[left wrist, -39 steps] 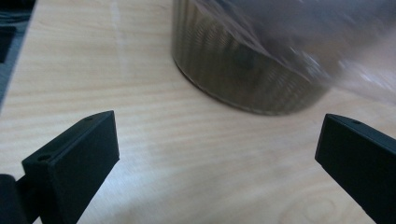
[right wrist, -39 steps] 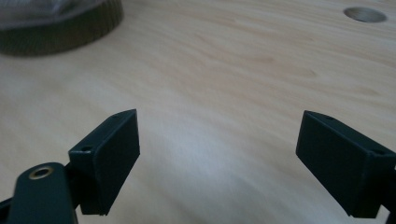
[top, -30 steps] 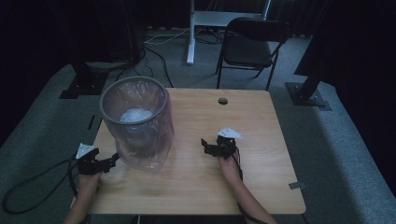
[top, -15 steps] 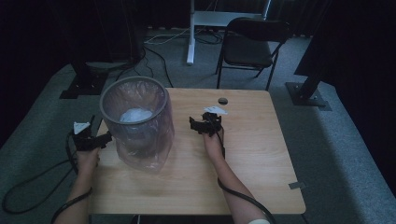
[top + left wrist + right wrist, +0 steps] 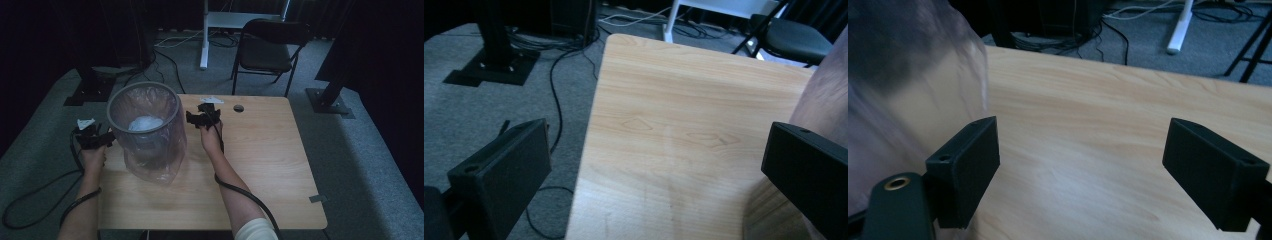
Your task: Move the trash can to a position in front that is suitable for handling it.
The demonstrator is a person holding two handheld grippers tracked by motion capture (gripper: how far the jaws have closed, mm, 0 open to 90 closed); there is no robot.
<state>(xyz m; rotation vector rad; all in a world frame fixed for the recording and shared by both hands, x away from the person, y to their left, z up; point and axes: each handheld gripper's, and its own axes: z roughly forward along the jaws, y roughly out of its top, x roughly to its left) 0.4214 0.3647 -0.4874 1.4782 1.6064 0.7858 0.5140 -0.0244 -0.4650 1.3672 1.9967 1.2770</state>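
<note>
Here the bin [image 5: 145,131], lined with a clear plastic bag [image 5: 155,167], stands upright on the left half of the table [image 5: 260,165], with something pale lying inside it. The left gripper [image 5: 102,140] sits at the bin's nine o'clock, just beside its rim, at the table's left edge. In the left gripper view its jaws stand wide apart with nothing between them; the bag [image 5: 824,100] fills the right edge there, close to the right-hand jaw. The right gripper [image 5: 195,118] is at the bin's three o'clock, just beside the rim. In the right gripper view its jaws are also spread wide and empty over bare wood, the bag [image 5: 908,80] bulging beside the left-hand jaw. A chair [image 5: 270,50] stands on the floor at twelve o'clock beyond the table.
</note>
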